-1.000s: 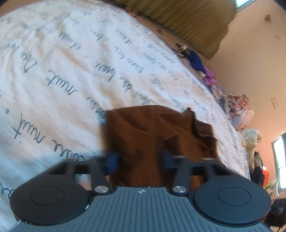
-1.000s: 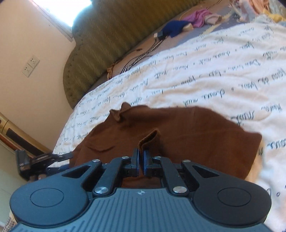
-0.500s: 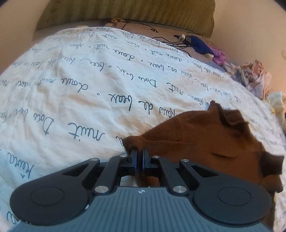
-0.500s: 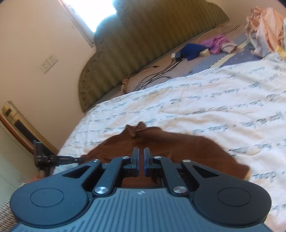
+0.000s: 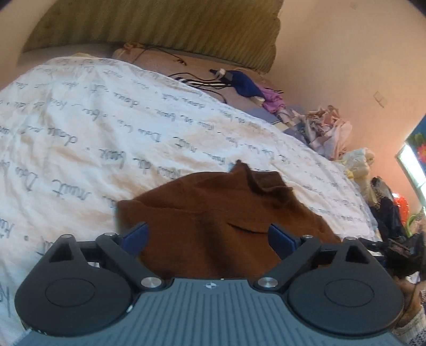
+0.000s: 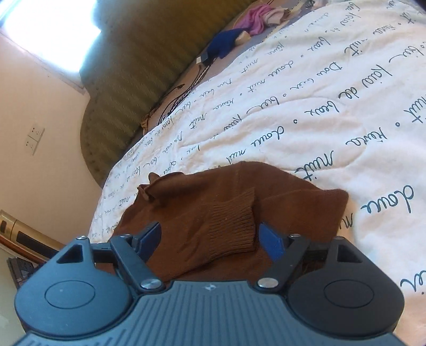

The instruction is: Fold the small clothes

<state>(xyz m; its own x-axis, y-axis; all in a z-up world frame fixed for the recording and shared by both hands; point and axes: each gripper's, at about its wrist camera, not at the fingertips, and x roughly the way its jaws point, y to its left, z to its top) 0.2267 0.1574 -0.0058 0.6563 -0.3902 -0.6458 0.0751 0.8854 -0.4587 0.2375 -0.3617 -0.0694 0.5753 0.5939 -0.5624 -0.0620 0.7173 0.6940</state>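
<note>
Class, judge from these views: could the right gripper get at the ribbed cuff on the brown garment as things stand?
Probably yes: the ribbed cuff lies uncovered on the brown garment ahead of the right gripper, whose opening jaws hold nothing.

My left camera sits just behind my left gripper point(image 5: 207, 237) and looks down at a slant across the bed, from close over the brown garment point(image 5: 213, 213) toward the green headboard point(image 5: 159, 24) at the bed's far end, with the clothes pile point(image 5: 327, 127) along the right edge. My right camera rides behind my right gripper point(image 6: 210, 239), equally close and tilted, facing the same headboard point(image 6: 149, 66) and the left wall. Both views share the garment point(image 6: 213, 202), the lettered quilt point(image 5: 106, 119) and the blue cloth point(image 6: 223, 45) by the headboard.
</note>
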